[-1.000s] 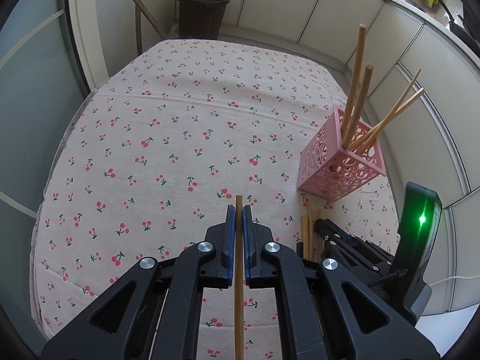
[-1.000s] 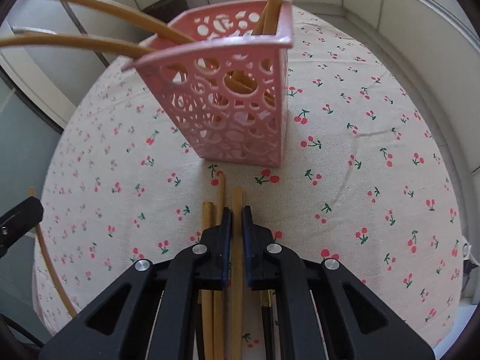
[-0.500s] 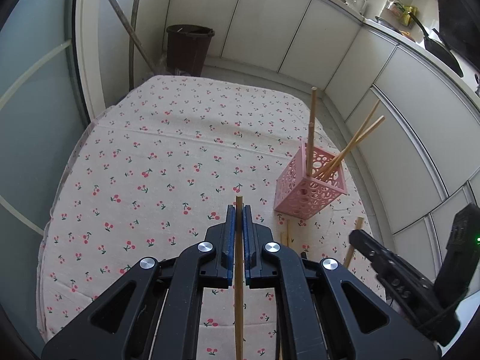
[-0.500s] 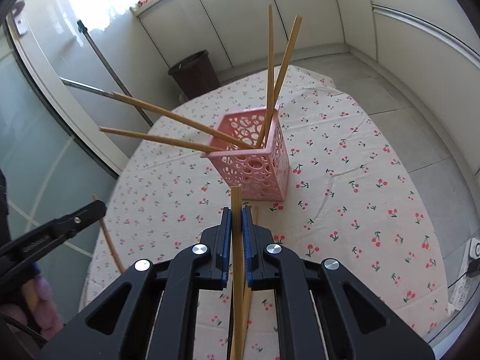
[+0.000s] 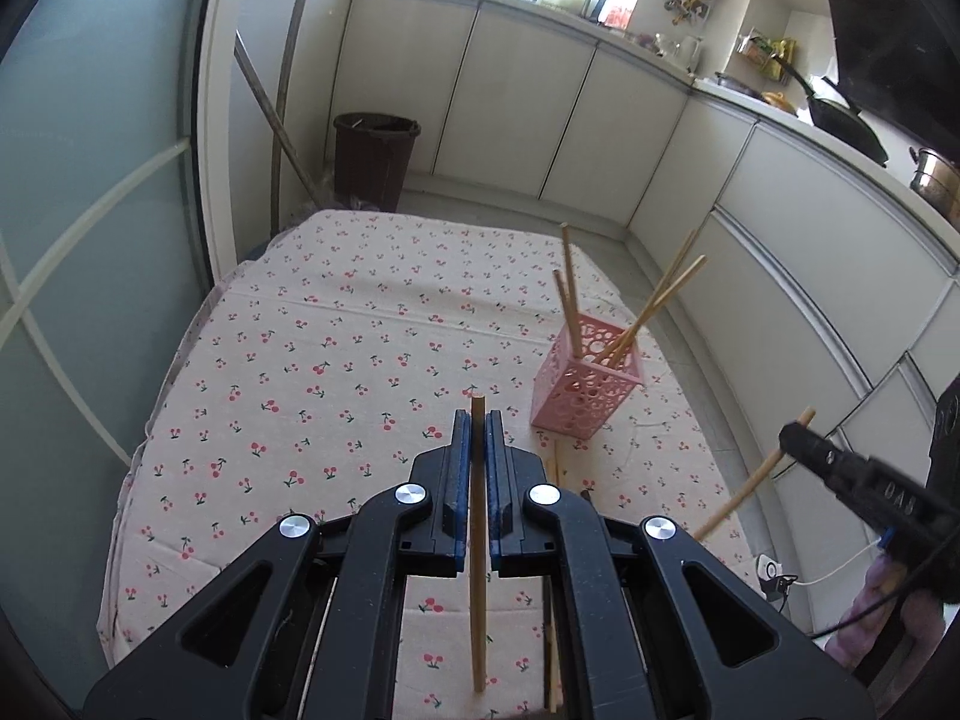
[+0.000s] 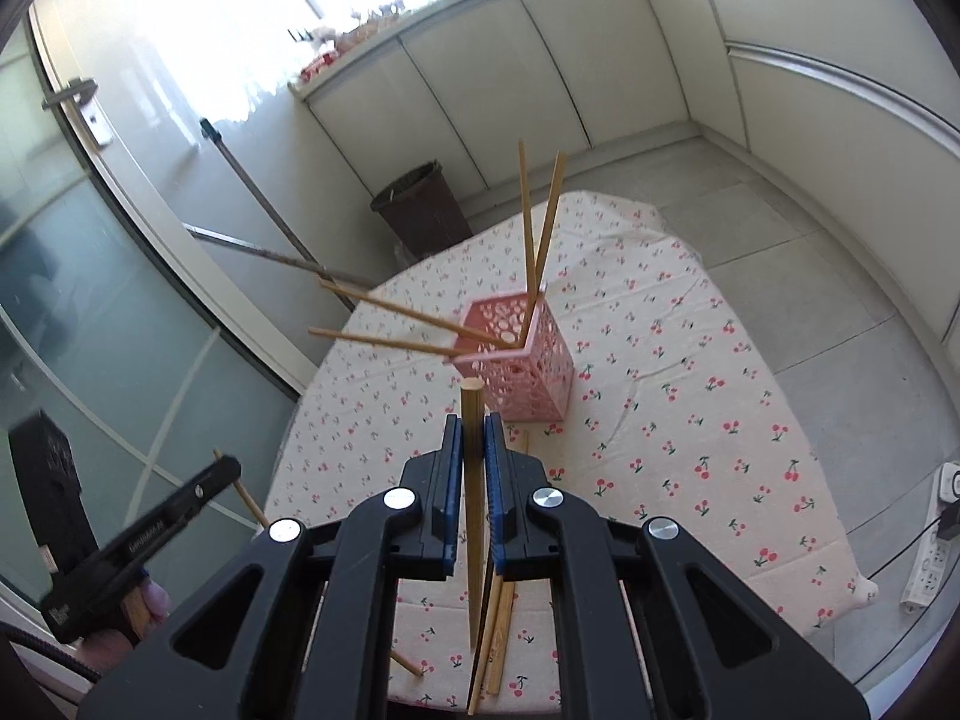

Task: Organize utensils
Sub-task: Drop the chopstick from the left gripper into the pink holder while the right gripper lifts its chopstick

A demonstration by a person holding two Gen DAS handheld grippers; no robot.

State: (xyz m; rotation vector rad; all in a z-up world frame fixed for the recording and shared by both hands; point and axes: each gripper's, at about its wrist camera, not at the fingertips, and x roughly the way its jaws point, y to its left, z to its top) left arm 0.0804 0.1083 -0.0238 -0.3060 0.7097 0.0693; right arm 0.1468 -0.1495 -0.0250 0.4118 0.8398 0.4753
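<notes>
Both hand-held grippers (image 5: 478, 420) (image 6: 474, 420) have risen above the table, each pinching a chopstick (image 5: 478, 540).

Left gripper (image 5: 478, 438) clamped on a wooden chopstick (image 5: 477, 552) at picture centre, above a cherry-print tablecloth (image 5: 312, 360). At two o'clock, pink perforated holder (image 5: 585, 387) standing upright with four chopsticks leaning out. At four o'clock, right gripper (image 5: 795, 435) off the table edge, gripping another chopstick (image 5: 744, 489). At eleven o'clock, dark bin (image 5: 373, 159) on the floor.
</notes>
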